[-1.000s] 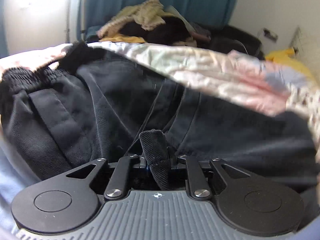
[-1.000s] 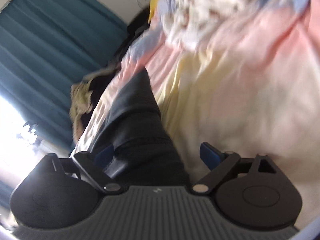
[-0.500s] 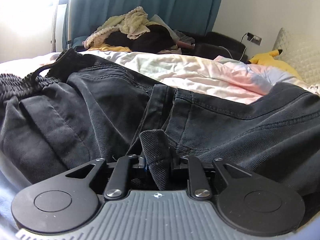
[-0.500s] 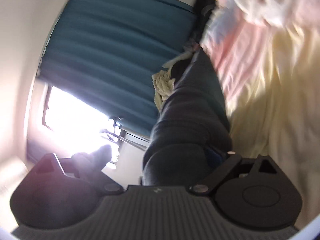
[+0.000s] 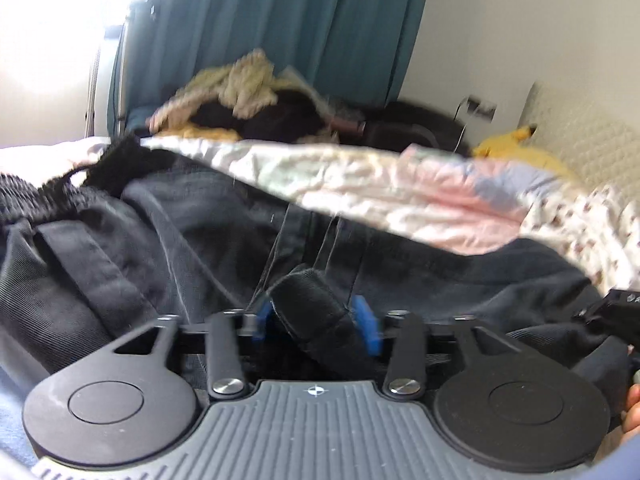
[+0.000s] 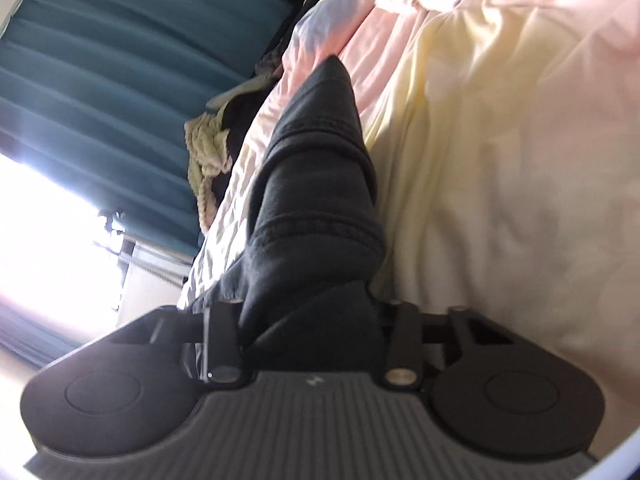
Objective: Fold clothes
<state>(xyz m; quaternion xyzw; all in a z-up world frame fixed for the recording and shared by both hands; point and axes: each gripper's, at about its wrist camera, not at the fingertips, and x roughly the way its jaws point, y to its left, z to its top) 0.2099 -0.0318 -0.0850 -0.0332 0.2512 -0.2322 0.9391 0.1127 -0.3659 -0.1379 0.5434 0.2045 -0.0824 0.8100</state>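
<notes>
Dark trousers point(image 5: 168, 248) with an elastic drawstring waistband at the left lie spread on the bed. My left gripper point(image 5: 316, 320) has its blue pads slightly apart around a fold of the trousers' fabric. In the right wrist view my right gripper point(image 6: 312, 320) is shut on another part of the trousers point(image 6: 320, 168), a leg that stretches away over the bedding. Its fingertips are hidden under the cloth. The right gripper's body shows at the right edge of the left wrist view point(image 5: 616, 320).
The bed is covered by a pastel pink, yellow and blue duvet point(image 5: 400, 196), also in the right wrist view point(image 6: 500, 140). A pile of clothes point(image 5: 248, 100) lies beyond the bed by the teal curtain point(image 5: 280, 20). A yellow plush point(image 5: 512, 140) sits by the pillow.
My left gripper's pads have parted a little around the fold. The right gripper has swung back down toward the bed with the trouser leg. Both views have shifted.
</notes>
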